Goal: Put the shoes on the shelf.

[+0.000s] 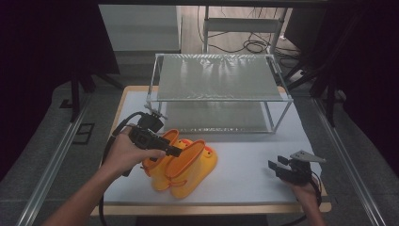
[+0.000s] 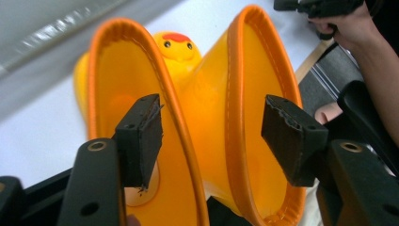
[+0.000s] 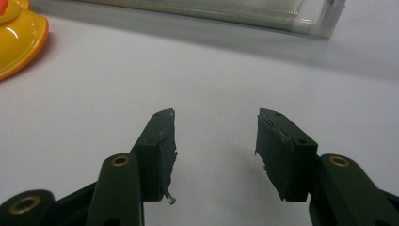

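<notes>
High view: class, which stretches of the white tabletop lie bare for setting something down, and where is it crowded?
Bare: the stretch between the yellow boots and the right gripper, in front of the two-tier shelf; also the table front edge strip. Crowded: the front left, where the left gripper, jaws open, straddles the two adjoining boot rims.

Two black jaws of the right gripper [image 3: 215,155] rise from the bottom of the frame, spread wide apart with bare white table [image 3: 226,75] between them. Their inner pads look worn and ragged. At the upper left edge of the frame sits part of a yellow boot [image 3: 19,40] with an orange rim. Along the top edge runs the base of a clear shelf [image 3: 226,12].
</notes>
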`<state>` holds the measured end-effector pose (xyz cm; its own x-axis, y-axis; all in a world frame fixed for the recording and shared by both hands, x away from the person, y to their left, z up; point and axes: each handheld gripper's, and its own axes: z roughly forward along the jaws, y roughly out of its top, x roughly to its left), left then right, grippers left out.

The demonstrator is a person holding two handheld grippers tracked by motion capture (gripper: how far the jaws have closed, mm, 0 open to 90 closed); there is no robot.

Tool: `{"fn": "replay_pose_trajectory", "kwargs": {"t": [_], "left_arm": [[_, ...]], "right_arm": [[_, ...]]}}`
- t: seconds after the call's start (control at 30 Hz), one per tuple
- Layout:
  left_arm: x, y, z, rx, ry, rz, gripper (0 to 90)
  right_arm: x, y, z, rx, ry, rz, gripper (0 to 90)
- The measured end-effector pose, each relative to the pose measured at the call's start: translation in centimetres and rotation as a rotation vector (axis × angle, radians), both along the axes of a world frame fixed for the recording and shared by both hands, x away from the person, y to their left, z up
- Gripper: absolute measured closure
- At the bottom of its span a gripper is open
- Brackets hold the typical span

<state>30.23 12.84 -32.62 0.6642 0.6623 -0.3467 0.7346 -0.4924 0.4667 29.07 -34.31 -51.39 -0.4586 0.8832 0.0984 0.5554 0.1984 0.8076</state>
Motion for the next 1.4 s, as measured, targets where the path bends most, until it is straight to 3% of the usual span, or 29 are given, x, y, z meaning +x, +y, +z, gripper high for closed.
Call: {"fn": "replay_pose_trajectory", "kwargs": {"t": [0.37, 0.5, 0.63, 0.77, 0.87, 1.07, 1.27, 1.4], "left_arm": [[1.0, -1.8, -1.8, 0.079, 0.017, -0.005, 38.4], [1.0, -2.4, -2.0, 0.114, -0.003, 0.018, 42.7], [1.0, -2.3, -2.0, 0.119, -0.007, 0.038, 53.0], [1.2, -1.7, -2.1, 0.094, -0.004, 0.037, 74.3], [1.3, -1.4, -2.1, 0.088, -0.009, 0.037, 80.1], [1.6, -0.9, -2.2, 0.059, 0.0, 0.033, 81.4], [1.7, -0.3, -2.4, 0.003, -0.008, 0.053, 81.8], [2.2, 0.0, -2.3, -0.018, 0.014, 0.049, 81.8]], "right_arm": [[0.0, 0.0, 0.0, -0.001, 0.001, -0.001, 47.4], [0.1, 0.0, -0.1, 0.004, 0.002, -0.006, 47.4], [0.1, 0.1, -0.1, -0.003, 0.001, 0.0, 47.4], [0.1, 0.2, -0.1, -0.003, 0.005, -0.001, 47.4], [0.1, 0.2, -0.1, -0.003, 0.006, -0.003, 47.4], [0.1, 0.1, -0.1, -0.006, 0.009, -0.005, 47.4], [0.2, 0.0, -0.2, -0.003, 0.006, -0.012, 47.5], [0.2, -0.1, -0.2, -0.005, 0.006, -0.015, 47.5]]}}
